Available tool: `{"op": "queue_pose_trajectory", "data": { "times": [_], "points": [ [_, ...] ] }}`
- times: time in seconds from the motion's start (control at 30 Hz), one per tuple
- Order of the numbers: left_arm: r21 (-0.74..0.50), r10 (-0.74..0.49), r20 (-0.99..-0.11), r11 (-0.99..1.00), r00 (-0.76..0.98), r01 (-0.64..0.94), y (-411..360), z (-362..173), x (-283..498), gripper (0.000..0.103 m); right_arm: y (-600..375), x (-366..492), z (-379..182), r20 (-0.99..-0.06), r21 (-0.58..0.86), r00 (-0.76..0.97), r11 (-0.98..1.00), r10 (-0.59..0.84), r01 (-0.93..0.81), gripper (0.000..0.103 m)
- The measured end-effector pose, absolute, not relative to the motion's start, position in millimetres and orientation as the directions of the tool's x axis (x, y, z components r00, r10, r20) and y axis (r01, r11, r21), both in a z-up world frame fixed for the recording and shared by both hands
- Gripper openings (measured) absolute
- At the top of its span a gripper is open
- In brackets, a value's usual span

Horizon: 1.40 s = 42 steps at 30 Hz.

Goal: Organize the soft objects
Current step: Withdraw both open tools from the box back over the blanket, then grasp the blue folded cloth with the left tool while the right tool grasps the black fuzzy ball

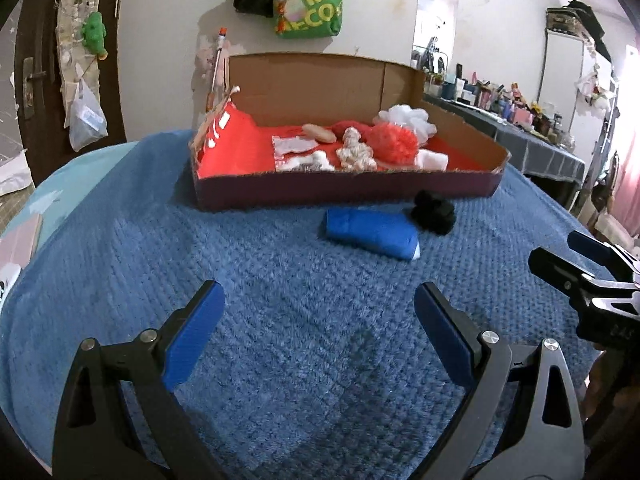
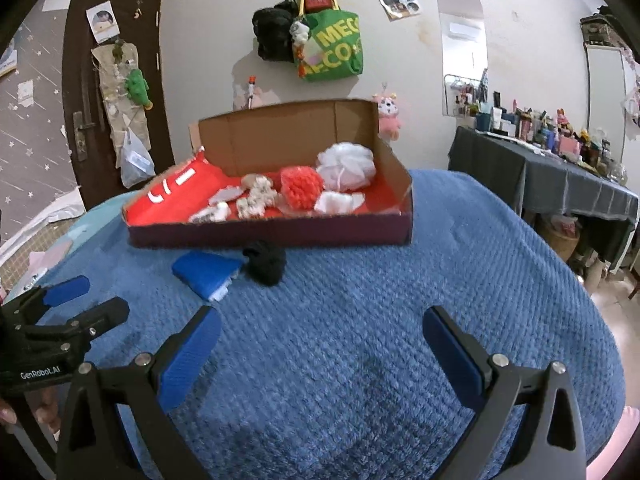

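Note:
A shallow cardboard box point(image 1: 344, 192) point(image 2: 272, 236) lined with red cloth stands at the far side of a blue blanket. Inside lie a red pompom point(image 1: 394, 142) point(image 2: 301, 189), a white mesh puff point(image 1: 408, 118) point(image 2: 347, 164), a cream knitted toy point(image 1: 354, 152) point(image 2: 256, 198) and small white pieces. In front of the box lie a folded blue cloth point(image 1: 370, 232) point(image 2: 206, 272) and a black fuzzy bundle point(image 1: 434, 212) point(image 2: 266, 264). My left gripper point(image 1: 320, 310) point(image 2: 90, 294) is open and empty above the blanket. My right gripper point(image 2: 322, 330) point(image 1: 560, 254) is open and empty too.
The blue blanket point(image 1: 280, 320) point(image 2: 440, 280) covers a rounded surface that drops off on all sides. A dark door point(image 2: 112, 92) stands at the left. Bags point(image 1: 308, 0) hang on the wall behind the box. A cluttered table point(image 2: 560, 168) stands at the right.

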State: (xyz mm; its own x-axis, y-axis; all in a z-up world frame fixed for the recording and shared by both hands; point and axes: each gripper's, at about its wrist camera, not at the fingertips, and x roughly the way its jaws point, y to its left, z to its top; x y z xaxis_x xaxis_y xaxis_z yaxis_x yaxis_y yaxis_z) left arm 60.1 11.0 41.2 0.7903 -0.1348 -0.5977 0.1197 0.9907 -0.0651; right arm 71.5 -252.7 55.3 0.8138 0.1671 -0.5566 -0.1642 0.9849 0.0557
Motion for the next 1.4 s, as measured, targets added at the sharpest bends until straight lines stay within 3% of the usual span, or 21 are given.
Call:
{"op": "queue_pose_trajectory", "data": {
  "times": [0.77, 1.4],
  "points": [
    [-0.061, -0.171, -0.674, 0.983, 0.719, 0.176, -1.8, 40.9, 96.1, 0.097, -246.8, 97.5, 43.5, -0.635, 0.02, 0.754, 0.98, 0.167, -0.2, 0.103],
    [-0.071, -0.211, -0.79, 0.964, 0.575, 0.256, -23.7, 28.6, 169.8, 0.097, -237.5, 183.6, 39.3, -0.753, 0.132, 0.567, 0.921, 0.333, -0.365, 0.1]
  ]
}}
